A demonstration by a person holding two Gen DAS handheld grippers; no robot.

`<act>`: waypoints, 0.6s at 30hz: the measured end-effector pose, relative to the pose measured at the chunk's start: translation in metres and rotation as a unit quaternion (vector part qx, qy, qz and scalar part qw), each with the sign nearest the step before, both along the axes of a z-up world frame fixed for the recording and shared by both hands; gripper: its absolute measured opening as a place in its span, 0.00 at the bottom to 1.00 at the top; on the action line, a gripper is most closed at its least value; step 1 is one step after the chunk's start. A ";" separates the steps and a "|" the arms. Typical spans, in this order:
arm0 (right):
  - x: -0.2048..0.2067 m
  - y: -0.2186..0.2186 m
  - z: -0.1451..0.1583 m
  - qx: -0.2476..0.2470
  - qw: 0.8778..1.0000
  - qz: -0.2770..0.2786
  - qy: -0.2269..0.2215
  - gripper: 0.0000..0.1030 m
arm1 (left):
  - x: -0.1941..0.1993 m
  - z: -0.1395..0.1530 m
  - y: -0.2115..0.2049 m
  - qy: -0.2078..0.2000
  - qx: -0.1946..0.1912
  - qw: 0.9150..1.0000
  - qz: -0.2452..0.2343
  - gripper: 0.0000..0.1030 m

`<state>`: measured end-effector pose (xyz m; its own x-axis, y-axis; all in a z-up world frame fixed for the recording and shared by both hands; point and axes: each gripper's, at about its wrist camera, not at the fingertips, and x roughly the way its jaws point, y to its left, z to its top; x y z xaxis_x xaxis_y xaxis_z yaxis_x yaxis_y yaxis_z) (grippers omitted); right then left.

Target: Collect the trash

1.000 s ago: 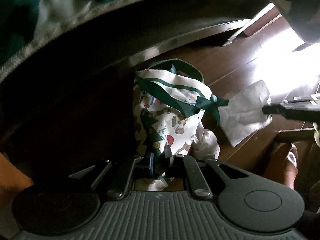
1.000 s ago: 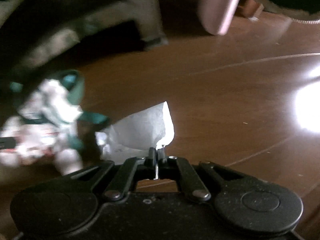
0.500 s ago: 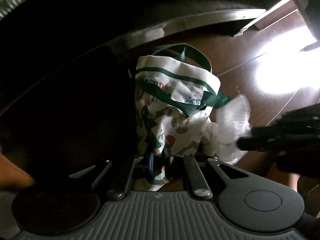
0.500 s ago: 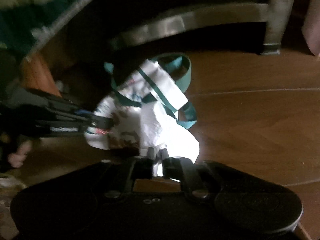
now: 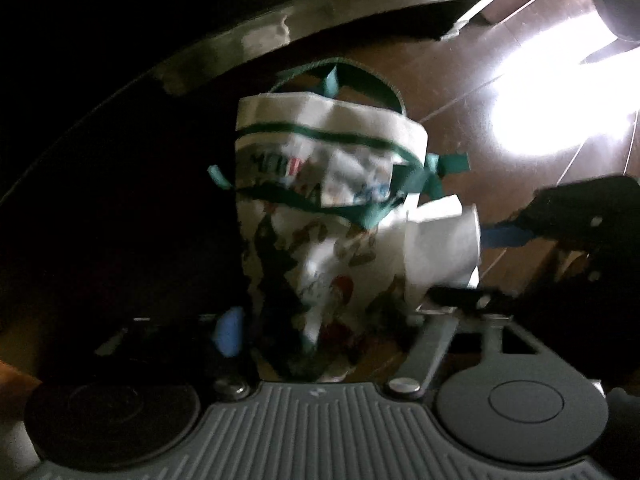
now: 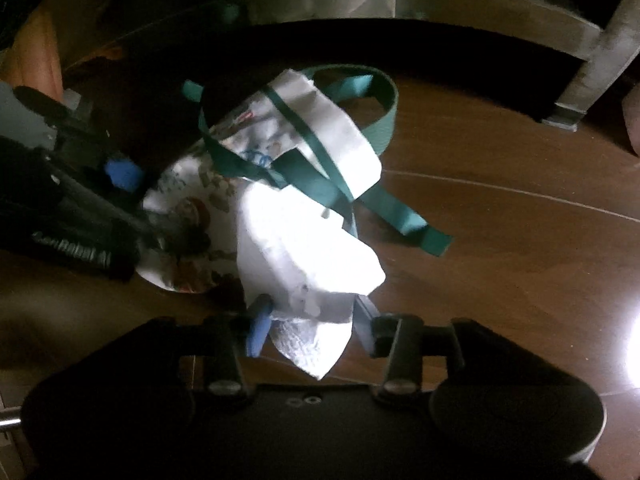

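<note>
Right wrist view, nearest: the right claw [image 6: 312,320] stands with its jaws parted, a crumpled white tissue [image 6: 308,248] lying loose between them and reaching forward against the bag. Left wrist view, nearest: the left claw [image 5: 332,320] is likewise spread wide, its blue-padded fingers [image 5: 230,330] on either side of the lower part of the printed cloth bag [image 5: 320,208]; whether they touch the cloth cannot be told. Middle: the bag, white with green straps [image 6: 360,196], rests on the brown wooden floor [image 6: 500,240]. Far: a pale furniture rail and leg [image 6: 580,80] cross above the floor; strong glare [image 5: 560,104] marks the boards.
</note>
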<state>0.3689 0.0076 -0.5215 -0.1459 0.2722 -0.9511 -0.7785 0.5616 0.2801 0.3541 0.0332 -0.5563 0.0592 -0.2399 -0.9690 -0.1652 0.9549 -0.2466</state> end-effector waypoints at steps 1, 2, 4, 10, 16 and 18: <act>0.001 0.000 -0.002 -0.002 1.000 -0.003 0.005 0.44 | 0.004 -0.003 -0.003 -0.002 -0.002 1.000 -0.001 0.74; 0.002 0.001 -0.005 -0.005 1.000 -0.008 0.012 0.44 | 0.007 -0.006 -0.005 0.001 -0.004 1.000 0.001 0.74; 0.002 0.003 -0.012 -0.011 1.000 -0.012 0.016 0.45 | 0.011 -0.019 -0.003 0.006 -0.010 1.000 0.013 0.74; -0.003 0.019 -0.022 -0.018 1.000 -0.012 0.005 0.46 | 0.003 -0.026 0.003 0.005 -0.025 0.999 0.041 0.56; -0.014 0.024 -0.017 -0.029 0.999 -0.001 -0.019 0.21 | 0.002 -0.029 0.002 0.008 -0.042 0.997 0.060 0.29; -0.015 0.014 -0.009 -0.030 0.999 -0.020 -0.004 0.19 | 0.001 -0.026 0.009 0.013 -0.055 0.996 0.071 0.26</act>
